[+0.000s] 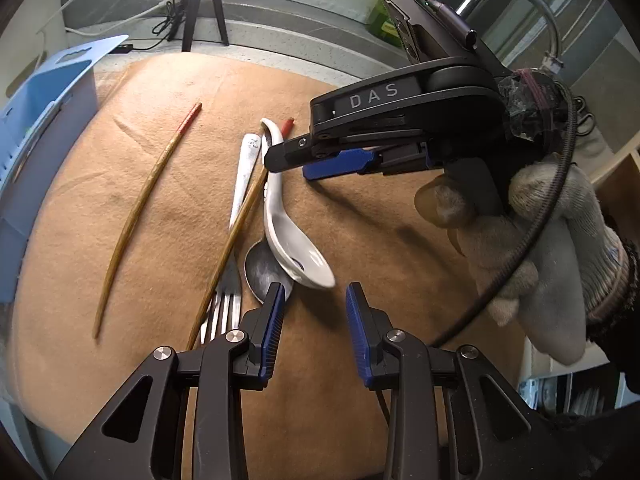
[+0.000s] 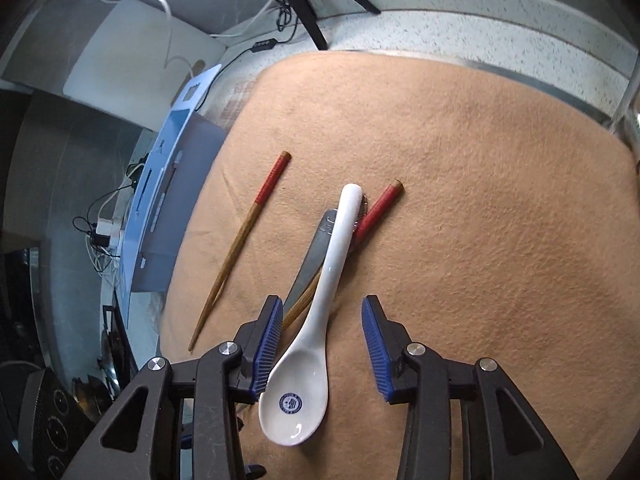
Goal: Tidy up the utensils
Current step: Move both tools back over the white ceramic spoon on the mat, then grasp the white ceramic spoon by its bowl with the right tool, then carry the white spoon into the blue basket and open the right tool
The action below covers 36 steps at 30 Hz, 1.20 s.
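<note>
The white ceramic spoon (image 2: 320, 300) is being approached: the right hand-held gripper (image 2: 320, 344) stands narrowly open around it, untouched. The left hand-held gripper (image 1: 316, 320) is narrowly open, empty. Next, closing on the handle is required.

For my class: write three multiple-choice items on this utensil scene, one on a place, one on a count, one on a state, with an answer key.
1. Where does the white spoon lie?
A. In the blue rack
B. On top of the other cutlery on the brown cloth
C. In a sink

2. How many red-tipped chopsticks are on the cloth?
A. One
B. Two
C. Four

3. How does the right gripper stand?
A. Open around the spoon
C. Shut and empty
B. Holding a fork

Key: 1 B, it crosses the metal handle and a chopstick. 2 B, that one plus one lying apart. 3 A, both pads stand clear of the spoon.
</note>
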Available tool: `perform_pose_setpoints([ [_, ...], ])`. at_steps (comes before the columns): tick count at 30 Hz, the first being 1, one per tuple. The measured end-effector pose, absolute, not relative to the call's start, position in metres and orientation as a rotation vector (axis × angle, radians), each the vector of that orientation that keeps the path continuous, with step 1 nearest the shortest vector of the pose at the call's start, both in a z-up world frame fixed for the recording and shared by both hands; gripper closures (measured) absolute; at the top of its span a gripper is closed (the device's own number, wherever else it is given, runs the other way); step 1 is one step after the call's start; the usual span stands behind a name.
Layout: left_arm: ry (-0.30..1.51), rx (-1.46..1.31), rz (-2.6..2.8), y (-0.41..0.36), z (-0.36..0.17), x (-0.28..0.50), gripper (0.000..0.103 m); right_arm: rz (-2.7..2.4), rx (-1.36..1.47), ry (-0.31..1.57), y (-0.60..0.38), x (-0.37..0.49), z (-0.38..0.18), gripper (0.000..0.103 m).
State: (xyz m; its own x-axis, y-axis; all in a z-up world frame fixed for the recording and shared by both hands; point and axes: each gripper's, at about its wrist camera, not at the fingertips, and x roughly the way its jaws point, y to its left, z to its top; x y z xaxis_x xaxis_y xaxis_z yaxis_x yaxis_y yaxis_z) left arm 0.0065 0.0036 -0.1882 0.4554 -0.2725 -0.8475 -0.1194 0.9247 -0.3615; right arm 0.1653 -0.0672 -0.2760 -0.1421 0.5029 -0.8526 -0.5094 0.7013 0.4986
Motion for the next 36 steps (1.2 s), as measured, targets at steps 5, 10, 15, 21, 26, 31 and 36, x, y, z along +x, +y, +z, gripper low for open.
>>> perform_pose_setpoints([
  [5, 1.123, -0.388, -0.077, 0.001, -0.2, 0.015, 0.073, 0.869, 0.015, 1.49, -0.066, 0.168, -0.282, 0.073],
  [10, 1.135, -0.378, -0.078, -0.003, -0.205, 0.021, 0.073, 0.866, 0.023, 1.5, -0.06, 0.171, -0.285, 0.078],
  [15, 1.14, -0.385, -0.086, -0.006, -0.208, 0.025, 0.073, 0.856, 0.045, 1.523, -0.06, 0.174, -0.291, 0.09],
  [21, 1.137, -0.395, -0.091, -0.008, -0.213, 0.033, 0.076, 0.845, 0.073, 1.524, -0.064, 0.174, -0.292, 0.09],
  [26, 1.121, -0.405, -0.109, -0.005, -0.209, 0.031, 0.081, 0.825, 0.106, 1.524, -0.072, 0.175, -0.288, 0.09],
  [31, 1.1, -0.407, -0.118, 0.005, -0.205, 0.031, 0.083, 0.824, 0.136, 1.505, -0.077, 0.174, -0.276, 0.091],
  [36, 1.084, -0.398, -0.124, 0.013, -0.197, 0.028, 0.084, 0.819, 0.151, 1.479, -0.075, 0.17, -0.264, 0.091],
])
